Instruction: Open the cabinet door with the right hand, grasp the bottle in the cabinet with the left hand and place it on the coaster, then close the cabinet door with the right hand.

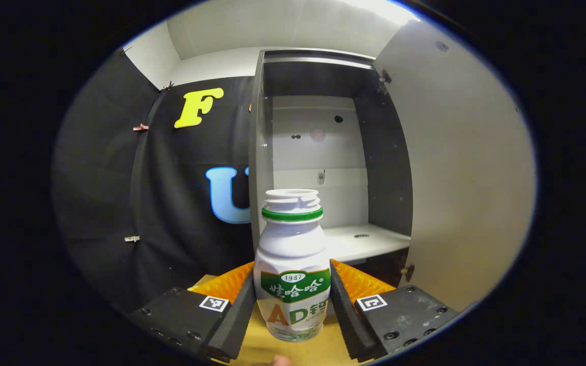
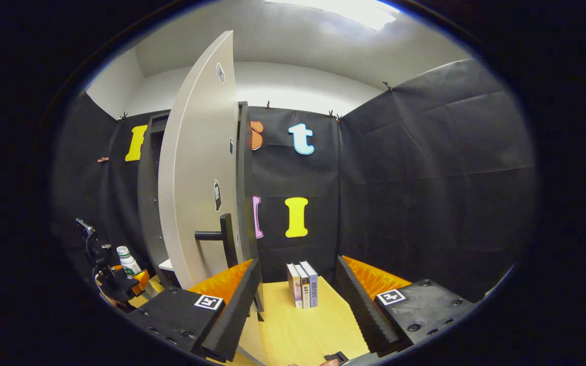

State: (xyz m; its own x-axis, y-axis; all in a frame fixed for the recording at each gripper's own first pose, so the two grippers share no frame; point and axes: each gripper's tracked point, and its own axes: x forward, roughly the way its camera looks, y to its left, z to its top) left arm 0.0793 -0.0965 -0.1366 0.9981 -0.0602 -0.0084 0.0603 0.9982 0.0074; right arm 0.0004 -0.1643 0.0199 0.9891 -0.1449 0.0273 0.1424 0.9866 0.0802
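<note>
A white bottle [image 1: 293, 264] with a green neck ring and green label stands upright between the fingers of my left gripper [image 1: 292, 277], which is shut on its body. It sits in front of the open cabinet [image 1: 318, 152], outside it, over the yellow table. In the right gripper view the same bottle [image 2: 127, 260] shows small at the lower left, held by the left gripper [image 2: 120, 284]. My right gripper [image 2: 298, 264] is open and holds nothing. The cabinet door [image 2: 194, 168] swings wide, and its black handle [image 2: 222, 236] is just left of and beyond my left finger.
The cabinet's white shelf [image 1: 359, 241] is bare. The open door [image 1: 466, 168] rises on the right of the left gripper view. Three upright books [image 2: 303, 284] stand on the yellow wooden table [image 2: 298, 330], ahead of the right gripper.
</note>
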